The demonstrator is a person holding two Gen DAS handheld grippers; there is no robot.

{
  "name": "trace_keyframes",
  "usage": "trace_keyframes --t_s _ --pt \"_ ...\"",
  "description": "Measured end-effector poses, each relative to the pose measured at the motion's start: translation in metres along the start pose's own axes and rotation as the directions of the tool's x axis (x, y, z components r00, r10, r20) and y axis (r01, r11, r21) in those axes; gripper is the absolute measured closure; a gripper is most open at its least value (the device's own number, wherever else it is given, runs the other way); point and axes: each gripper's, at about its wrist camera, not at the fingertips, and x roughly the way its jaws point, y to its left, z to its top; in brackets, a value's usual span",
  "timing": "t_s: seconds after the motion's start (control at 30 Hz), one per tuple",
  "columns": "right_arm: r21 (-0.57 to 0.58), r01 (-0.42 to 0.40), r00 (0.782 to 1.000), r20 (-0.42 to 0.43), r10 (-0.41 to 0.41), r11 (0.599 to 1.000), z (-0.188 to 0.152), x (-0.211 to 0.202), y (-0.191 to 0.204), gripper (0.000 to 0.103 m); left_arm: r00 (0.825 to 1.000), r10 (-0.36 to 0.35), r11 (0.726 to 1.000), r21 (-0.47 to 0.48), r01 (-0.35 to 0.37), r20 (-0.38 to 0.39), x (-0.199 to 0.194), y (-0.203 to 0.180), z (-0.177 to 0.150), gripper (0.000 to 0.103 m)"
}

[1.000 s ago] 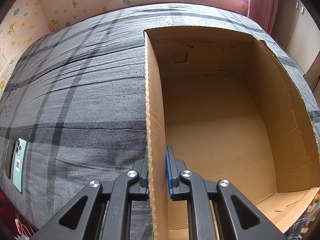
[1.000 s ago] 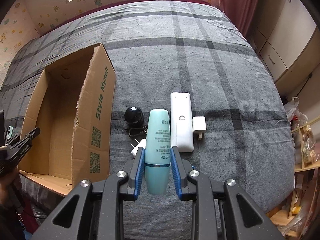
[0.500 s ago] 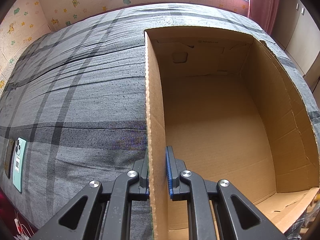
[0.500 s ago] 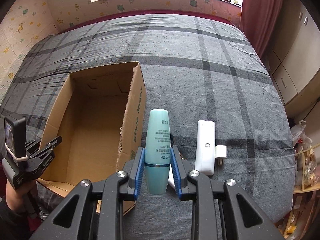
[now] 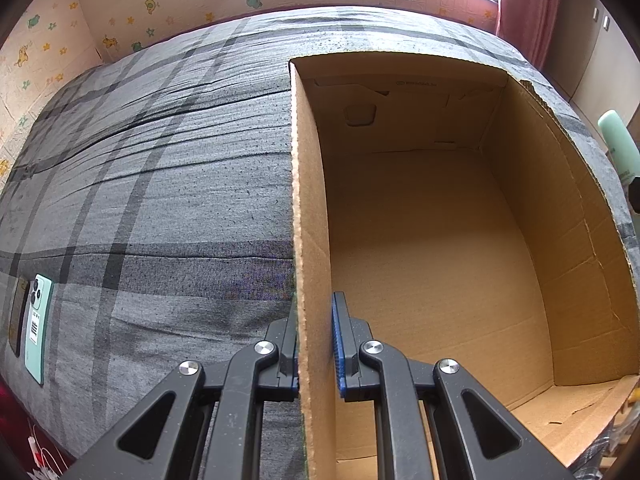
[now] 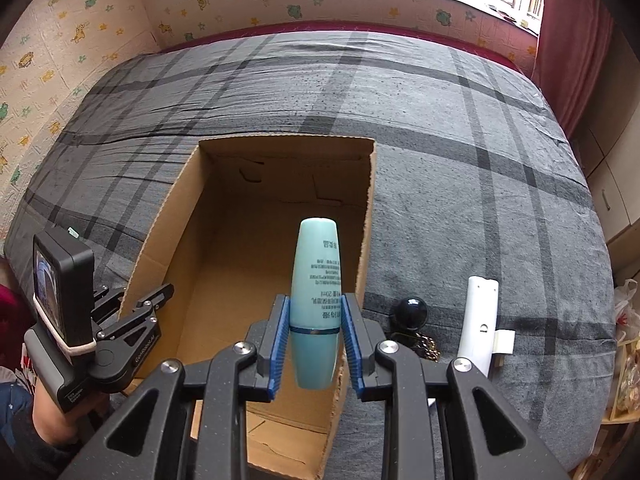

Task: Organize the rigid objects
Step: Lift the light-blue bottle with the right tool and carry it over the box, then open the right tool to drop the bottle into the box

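Note:
An open cardboard box (image 6: pixel 256 248) lies on a grey plaid bed; its inside holds nothing. My right gripper (image 6: pixel 315 334) is shut on a pale teal bottle (image 6: pixel 316 280) and holds it in the air over the box's right wall. My left gripper (image 5: pixel 314 340) is shut on the box's left wall (image 5: pixel 308 240), one finger on each side. The left gripper also shows in the right wrist view (image 6: pixel 132 312). The bottle's tip shows at the right edge of the left wrist view (image 5: pixel 618 140).
On the bed right of the box lie a black ball-shaped object (image 6: pixel 411 310), a white remote (image 6: pixel 480 316) and a white charger plug (image 6: pixel 505 340). A teal phone (image 5: pixel 38 322) lies left of the box. Cabinets (image 6: pixel 612 184) stand beside the bed.
My right gripper has carried the teal bottle up and leftward, from the bed beside the remote to over the box's right wall. The left gripper has kept its hold on the box wall.

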Motion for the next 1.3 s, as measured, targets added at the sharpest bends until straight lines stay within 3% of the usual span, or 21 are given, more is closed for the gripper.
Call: trace_keyframes --t_s 0.23,0.63,1.0,1.3 --pt "-0.025 -0.04 0.999 -0.03 0.039 0.999 0.008 0.031 0.021 0.076 1.0 0.007 1.0 0.006 -0.007 0.0 0.0 -0.002 0.0 0.09" --pt "-0.009 -0.094 0.98 -0.175 0.091 0.996 0.017 0.107 0.049 0.076 1.0 0.014 1.0 0.009 -0.014 0.001 0.0 -0.003 -0.001 0.09" --pt "-0.022 -0.071 0.953 -0.297 0.061 0.997 0.016 0.156 0.064 0.076 1.0 0.024 1.0 0.017 -0.024 0.001 -0.001 -0.004 -0.001 0.09" --pt "-0.039 -0.063 0.948 -0.315 0.048 0.997 0.018 0.167 0.069 0.075 1.0 0.024 1.0 0.017 -0.024 -0.001 -0.001 -0.004 0.0 0.09"
